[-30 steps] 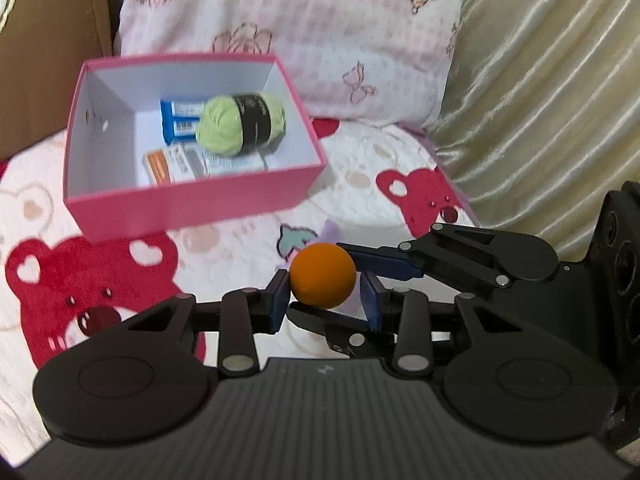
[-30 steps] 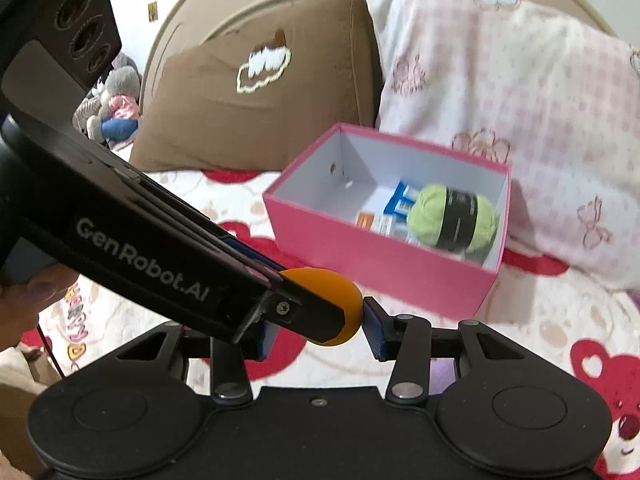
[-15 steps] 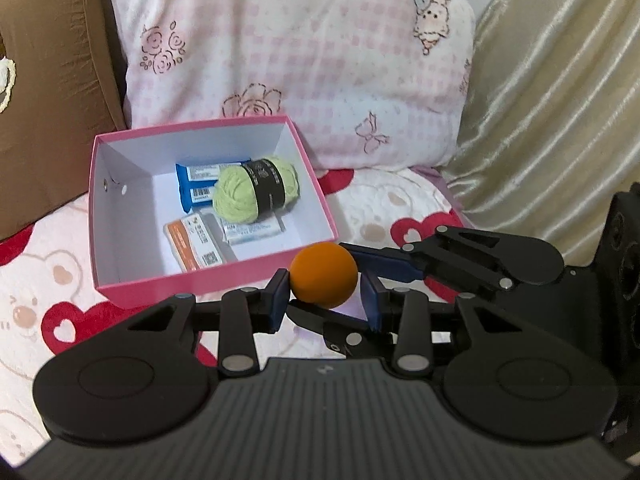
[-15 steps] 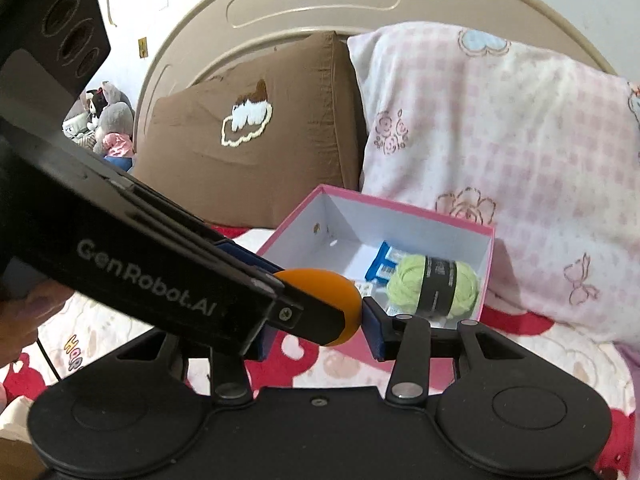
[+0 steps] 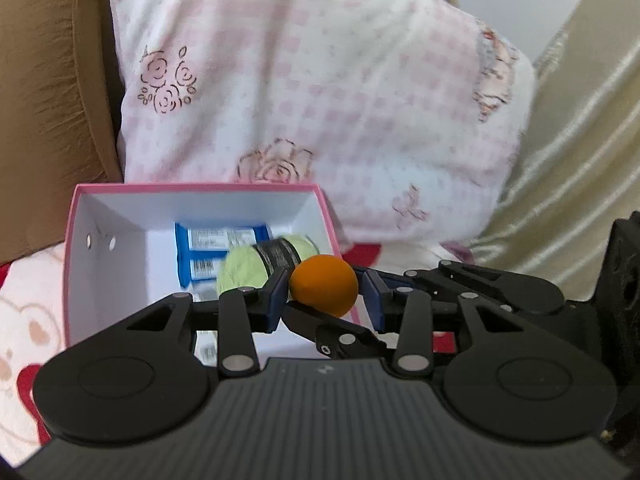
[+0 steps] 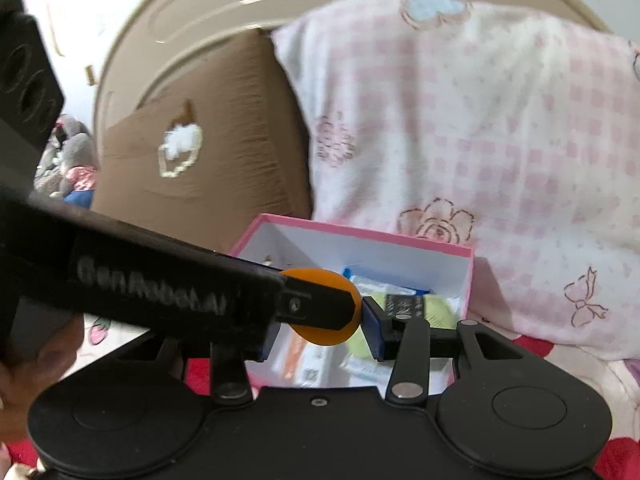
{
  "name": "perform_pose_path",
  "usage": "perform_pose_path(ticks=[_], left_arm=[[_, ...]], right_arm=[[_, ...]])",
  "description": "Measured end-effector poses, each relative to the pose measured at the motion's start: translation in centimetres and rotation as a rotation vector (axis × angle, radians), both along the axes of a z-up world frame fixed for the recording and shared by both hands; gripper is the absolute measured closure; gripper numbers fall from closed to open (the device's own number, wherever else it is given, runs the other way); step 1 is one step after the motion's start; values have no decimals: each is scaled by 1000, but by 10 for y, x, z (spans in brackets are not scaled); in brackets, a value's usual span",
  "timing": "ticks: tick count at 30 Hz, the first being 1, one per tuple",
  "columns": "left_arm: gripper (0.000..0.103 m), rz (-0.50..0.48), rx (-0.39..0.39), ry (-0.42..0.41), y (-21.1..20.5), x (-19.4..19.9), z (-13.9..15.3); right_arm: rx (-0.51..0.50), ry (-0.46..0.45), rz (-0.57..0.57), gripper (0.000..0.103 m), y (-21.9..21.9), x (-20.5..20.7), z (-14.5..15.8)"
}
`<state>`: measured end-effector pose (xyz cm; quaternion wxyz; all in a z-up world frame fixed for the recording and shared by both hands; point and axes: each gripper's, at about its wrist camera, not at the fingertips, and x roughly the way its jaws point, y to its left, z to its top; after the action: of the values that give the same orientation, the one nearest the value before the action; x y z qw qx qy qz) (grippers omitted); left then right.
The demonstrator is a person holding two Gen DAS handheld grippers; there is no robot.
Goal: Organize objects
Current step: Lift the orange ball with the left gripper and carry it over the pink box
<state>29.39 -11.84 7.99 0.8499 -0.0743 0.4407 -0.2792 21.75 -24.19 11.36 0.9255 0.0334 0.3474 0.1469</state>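
Observation:
An orange ball (image 5: 324,290) hangs over the near right corner of an open pink box (image 5: 200,188). My left gripper (image 5: 324,296) has the ball between its blue pads and its jaws are opening; a thin gap shows at the right pad. My right gripper (image 6: 320,332) comes in crosswise and is shut on the ball (image 6: 320,334), with its right pad against it. In the right wrist view a left gripper finger (image 6: 316,308) crosses the ball's front. The box (image 6: 360,234) holds a light green yarn ball (image 5: 240,272) and blue packets (image 5: 220,240).
A pink checked pillow (image 5: 320,100) and a brown pillow (image 5: 48,100) stand right behind the box. Shiny cream fabric (image 5: 580,160) rises on the right. The box rests on a bedspread with red bear prints (image 5: 24,328). A person's hand (image 6: 36,360) holds the left gripper.
Both grippers have carried the orange ball forward from the bedspread to over the box's near corner. The box and pillows now loom closer. The gap at the left gripper's right pad has widened slightly.

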Motion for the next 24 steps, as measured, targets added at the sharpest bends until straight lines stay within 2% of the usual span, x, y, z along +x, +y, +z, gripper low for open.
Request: perform_pose_path(ticks=[5,9,13,17,22,24], left_arm=[[63,30,5,12,-18,35,-32],[63,66,-67,43,-20,60,-55],[63,77,-110,62,-22,75,-71],[63,112,-139,62,-18,85,-81],[63,149,-147,63,-15,98,-83],[58,120,-124,63,-14,103,-84]], right_arm=[[-83,70,-41,55,-2,47,-20],[-150,92,-61,55,-5,72,-34],[-157,105,-93,55,-12,87,-45],[-112,135,-116,55,-19,99,-56],[-124,105,-151,55,-11,109,-61],[-127,106,-147,54,-10,113,-62]])
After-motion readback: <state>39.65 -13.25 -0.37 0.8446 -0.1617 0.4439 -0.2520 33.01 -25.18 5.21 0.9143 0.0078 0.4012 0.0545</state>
